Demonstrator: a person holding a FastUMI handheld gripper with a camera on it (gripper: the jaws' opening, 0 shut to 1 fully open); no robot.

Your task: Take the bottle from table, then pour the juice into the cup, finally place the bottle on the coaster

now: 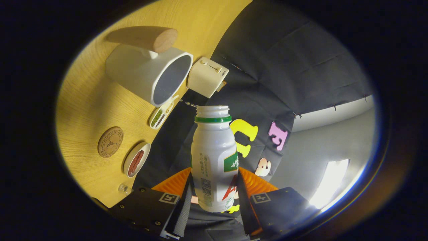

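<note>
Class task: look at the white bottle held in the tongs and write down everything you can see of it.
The white plastic bottle with a green neck ring has no cap, so its threaded mouth is open. A printed label in green, red and small dark text wraps its rounded body. It sits between the two fingers of the tongs, which press on its lower body from both sides. It is lifted clear of the yellow wooden table, its mouth pointing toward the white cup with a wooden handle.

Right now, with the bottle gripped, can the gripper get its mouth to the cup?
Probably yes. The gripper is shut on the bottle, lifted off the table. Its open mouth points near the cup, with nothing between them.
</note>
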